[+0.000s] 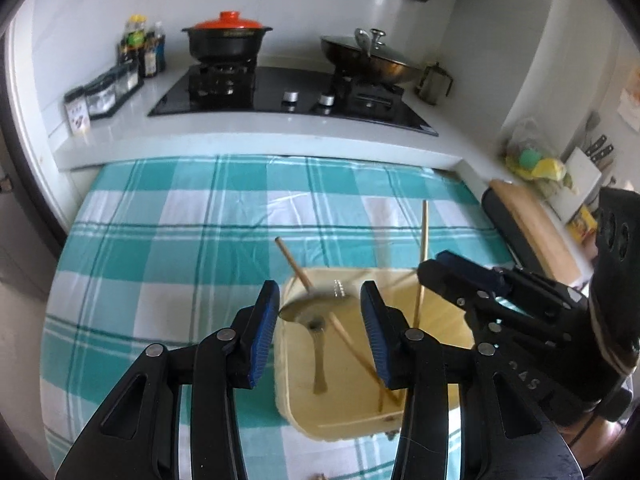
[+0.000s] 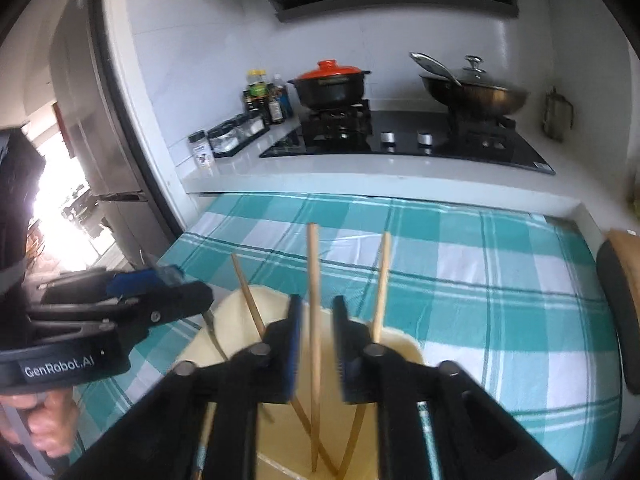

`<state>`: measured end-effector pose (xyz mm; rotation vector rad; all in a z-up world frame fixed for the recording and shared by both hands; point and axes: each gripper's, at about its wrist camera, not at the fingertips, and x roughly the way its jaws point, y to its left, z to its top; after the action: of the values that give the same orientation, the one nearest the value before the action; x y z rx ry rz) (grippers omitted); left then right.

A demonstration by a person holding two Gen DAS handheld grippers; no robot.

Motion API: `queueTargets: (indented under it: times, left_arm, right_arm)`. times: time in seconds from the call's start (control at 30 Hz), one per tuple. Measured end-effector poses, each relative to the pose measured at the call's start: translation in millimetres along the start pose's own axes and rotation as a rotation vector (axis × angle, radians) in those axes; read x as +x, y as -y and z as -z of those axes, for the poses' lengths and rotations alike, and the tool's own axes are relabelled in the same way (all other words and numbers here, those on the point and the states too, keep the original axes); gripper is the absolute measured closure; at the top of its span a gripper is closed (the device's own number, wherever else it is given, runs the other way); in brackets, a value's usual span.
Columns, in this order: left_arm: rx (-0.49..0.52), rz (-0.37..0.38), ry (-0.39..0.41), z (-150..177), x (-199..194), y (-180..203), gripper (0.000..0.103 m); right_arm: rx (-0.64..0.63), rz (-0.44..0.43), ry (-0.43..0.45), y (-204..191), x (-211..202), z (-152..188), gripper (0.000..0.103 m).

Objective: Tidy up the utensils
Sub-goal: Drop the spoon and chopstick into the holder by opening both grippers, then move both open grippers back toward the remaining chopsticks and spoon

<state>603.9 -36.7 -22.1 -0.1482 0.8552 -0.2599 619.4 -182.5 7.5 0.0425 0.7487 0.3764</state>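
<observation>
A pale yellow utensil holder (image 1: 440,320) stands on the teal checked cloth (image 1: 180,240). Several wooden chopsticks (image 1: 294,266) lean inside it. My left gripper (image 1: 320,328) hovers over the holder, jaws apart. A blurred metal spoon (image 1: 318,312) hangs between them, bowl up and handle down in the holder, and the pads look clear of it. My right gripper (image 2: 318,350) is above the same holder (image 2: 400,344). One upright chopstick (image 2: 314,280) stands between its pads with a gap on each side, its lower end on the holder's floor. Each gripper also shows in the other's view, the right gripper (image 1: 440,268) and the left gripper (image 2: 188,284).
Behind the cloth is a white counter with a black gas hob (image 1: 288,92), a black pot with an orange lid (image 1: 228,38), a lidded wok (image 1: 372,56), sauce bottles (image 1: 140,46) and spice jars (image 1: 108,92). A wooden cutting board (image 1: 532,224) lies at the right. A hand (image 2: 48,428) holds the left gripper.
</observation>
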Motion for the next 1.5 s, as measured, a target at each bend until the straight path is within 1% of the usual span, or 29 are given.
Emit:
queueTargets:
  times: [0.03, 0.07, 0.1, 0.13, 0.17, 0.2, 0.27, 0.3, 0.33, 0.37, 0.4, 0.43, 0.47, 0.5, 0.53, 0.57, 0.63, 0.67, 0.73, 0.77, 0.8, 0.83, 0.87, 0.9, 0.93, 1.0, 1.1, 1.27, 1.5]
  left_arm:
    - [-0.007, 0.018, 0.000, 1.4, -7.2, -2.1, 0.052]
    - [-0.007, 0.028, 0.000, 2.5, -15.5, -3.6, 0.050]
    - [0.008, 0.032, -0.003, 7.2, -29.2, -4.9, 0.045]
    - [0.025, 0.027, -0.009, 10.8, -37.6, -5.8, 0.041]
    - [0.052, 0.017, -0.022, 16.1, -47.3, -5.7, 0.039]
    - [0.102, 0.000, -0.048, 28.1, -63.0, -5.7, 0.037]
    - [0.170, -0.015, -0.087, 48.3, -85.0, -7.8, 0.035]
    - [0.210, -0.023, -0.109, 62.6, -97.9, -9.5, 0.031]
    - [0.258, -0.041, -0.137, 85.6, -115.7, -12.6, 0.028]
    - [0.281, -0.052, -0.151, 96.8, -124.2, -15.2, 0.026]
    - [0.314, -0.073, -0.172, 118.0, -137.1, -18.3, 0.024]
    - [0.335, -0.092, -0.188, 138.0, -147.9, -21.3, 0.023]
    - [0.341, -0.103, -0.200, 155.8, -156.9, -24.5, 0.023]
    - [0.327, -0.102, -0.215, 181.2, -167.2, -27.8, 0.020]
    - [0.308, -0.093, -0.223, 193.2, -172.0, -29.6, 0.020]
    - [0.275, -0.073, -0.229, 210.0, -176.9, -32.1, 0.020]
    - [0.190, -0.036, -0.217, 241.5, -182.3, -34.7, 0.019]
    - [0.160, -0.034, -0.203, 252.7, -182.1, -34.2, 0.019]
    - [0.076, -0.035, -0.146, 274.8, -176.4, -30.0, 0.018]
    - [0.050, -0.025, -0.130, 278.3, -172.7, -28.7, 0.018]
    - [0.015, -0.013, -0.110, 282.3, -166.3, -25.7, 0.018]
    - [-0.010, -0.022, -0.088, 285.2, -159.6, -21.2, 0.018]
    - [-0.009, -0.042, -0.059, 287.3, -153.5, -14.1, 0.018]
    - [0.000, -0.056, -0.044, 285.8, -150.1, -10.4, 0.018]
    - [0.019, -0.088, -0.024, 285.4, -143.6, -2.8, 0.018]
    - [0.035, -0.113, -0.009, 287.4, -137.1, 1.3, 0.018]
    - [0.014, -0.125, -0.019, 291.6, -129.7, 0.6, 0.018]
    - [-0.036, -0.132, -0.025, 299.8, -125.9, -3.9, 0.018]
    - [-0.035, -0.136, -0.032, 302.7, -120.5, -0.4, 0.017]
  right_arm:
    - [0.005, -0.002, 0.002, 0.6, -1.2, -4.5, 0.076]
    - [0.006, -0.011, 0.006, 1.4, -16.7, -3.7, 0.076]
    - [0.000, -0.015, 0.004, 1.8, -29.6, -4.1, 0.076]
    - [-0.006, -0.017, 0.000, 2.5, -37.2, -4.4, 0.074]
    - [-0.022, -0.023, -0.017, 3.5, -59.5, 0.7, 0.072]
    - [-0.036, -0.027, -0.034, 4.5, -74.7, 5.0, 0.070]
    - [-0.089, -0.015, -0.088, 7.4, -115.2, 22.5, 0.070]
    - [-0.118, -0.004, -0.117, 9.1, -134.3, 33.7, 0.069]
    - [-0.143, 0.008, -0.148, 12.1, -152.8, 47.0, 0.067]
    - [-0.168, 0.024, -0.181, 14.8, -171.0, 62.1, 0.066]
    - [-0.190, 0.043, -0.208, 17.7, -185.2, 75.5, 0.061]
    - [-0.224, 0.088, -0.241, 21.3, -204.0, 96.5, 0.060]
    - [-0.254, 0.137, -0.268, 24.6, -217.8, 115.7, 0.060]
    - [-0.274, 0.180, -0.294, 27.9, -229.7, 136.4, 0.060]
    - [-0.281, 0.215, -0.314, 31.1, -239.7, 156.8, 0.060]
    - [-0.280, 0.236, -0.322, 33.7, -246.6, 170.9, 0.060]
    - [-0.253, 0.293, -0.321, 36.7, -260.0, 211.7, 0.060]
    - [-0.220, 0.321, -0.309, 37.7, -263.2, 233.6, 0.060]
    - [-0.139, 0.361, -0.268, 36.5, -260.8, 263.0, 0.060]
    - [-0.075, 0.381, -0.232, 33.5, -253.4, 281.4, 0.060]
    - [-0.035, 0.394, -0.207, 31.4, -248.2, 290.2, 0.060]
    - [0.013, 0.411, -0.179, 28.7, -240.7, 298.5, 0.060]
    - [0.064, 0.409, -0.154, 25.3, -232.5, 304.7, 0.060]
    - [0.109, 0.387, -0.129, 21.3, -224.9, 307.7, 0.060]
    - [0.145, 0.362, -0.100, 15.4, -216.9, 308.6, 0.060]
    - [0.140, 0.372, -0.058, 1.3, -206.5, 307.0, 0.060]
    - [0.109, 0.389, -0.025, -14.8, -195.8, 301.4, 0.060]
    - [0.045, 0.414, -0.006, -29.7, -193.1, 297.3, 0.060]
    - [0.040, 0.449, 0.003, -29.9, -191.8, 293.1, 0.060]
